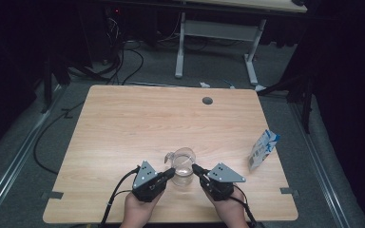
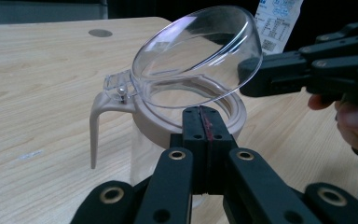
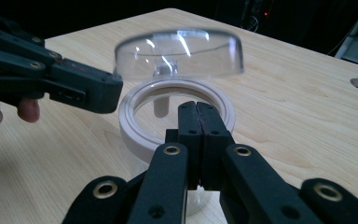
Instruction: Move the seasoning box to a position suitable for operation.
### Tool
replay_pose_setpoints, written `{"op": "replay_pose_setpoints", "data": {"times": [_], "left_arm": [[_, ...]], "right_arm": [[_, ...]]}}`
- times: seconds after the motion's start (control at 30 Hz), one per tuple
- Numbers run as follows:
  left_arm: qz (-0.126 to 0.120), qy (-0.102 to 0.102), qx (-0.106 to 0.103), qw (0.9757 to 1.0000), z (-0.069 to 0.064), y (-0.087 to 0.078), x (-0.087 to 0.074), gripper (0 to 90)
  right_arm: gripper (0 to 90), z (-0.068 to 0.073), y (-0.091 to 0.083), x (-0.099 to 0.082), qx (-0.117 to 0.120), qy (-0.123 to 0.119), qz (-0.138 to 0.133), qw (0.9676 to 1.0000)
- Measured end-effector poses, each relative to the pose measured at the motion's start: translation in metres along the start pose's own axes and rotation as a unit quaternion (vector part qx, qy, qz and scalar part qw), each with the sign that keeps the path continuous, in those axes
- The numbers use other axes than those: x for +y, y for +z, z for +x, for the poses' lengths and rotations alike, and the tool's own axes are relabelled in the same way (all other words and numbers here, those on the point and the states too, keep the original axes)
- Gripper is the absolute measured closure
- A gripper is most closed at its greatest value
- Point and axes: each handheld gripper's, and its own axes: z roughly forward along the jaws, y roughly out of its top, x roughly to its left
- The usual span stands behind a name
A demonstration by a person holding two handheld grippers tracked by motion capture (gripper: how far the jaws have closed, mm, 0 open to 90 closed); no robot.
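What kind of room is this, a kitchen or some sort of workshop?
Probably a lab or recording studio, not a kitchen. A bare wooden table stands among dark curtains, cables run across the grey floor, and a person works a clear jug with two hand-held grippers.

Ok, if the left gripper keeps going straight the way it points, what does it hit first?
Probably the beige rim of the clear plastic jug: the shut left gripper sits right against it, though contact is unclear.
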Motion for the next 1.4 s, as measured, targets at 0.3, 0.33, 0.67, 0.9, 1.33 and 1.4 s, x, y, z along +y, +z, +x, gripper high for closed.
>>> {"op": "replay_pose_setpoints", "data": {"times": [0.3,0.33,0.67,0.9,1.33,1.4], "left_arm": [[-0.012,-0.005,0.002,0.9999,0.002,-0.001,0.002,89.9],[-0.013,-0.006,0.003,0.9999,0.002,-0.001,0.002,89.9],[-0.028,-0.016,0.012,0.9994,0.007,-0.004,0.006,89.9],[-0.035,-0.022,0.024,0.9989,0.013,-0.004,0.006,89.9],[-0.033,-0.022,0.032,0.9987,0.019,-0.009,0.005,89.7],[-0.031,-0.017,0.035,0.9988,0.02,-0.01,0.004,89.5]], "right_arm": [[89.7,-0.003,0.003,-0.003,0.004,0.006,-0.001,1.0],[89.8,-0.003,0.003,-0.003,0.006,0.008,-0.002,1.0],[89.9,-0.004,0.003,-0.004,0.008,0.007,-0.004,0.9999],[89.9,-0.003,0.003,-0.005,0.008,0.006,-0.006,0.9999],[89.8,-0.002,0.003,-0.005,0.005,0.001,-0.006,1.0],[89.8,-0.002,0.003,-0.004,0.004,0.0,-0.005,1.0]]}}
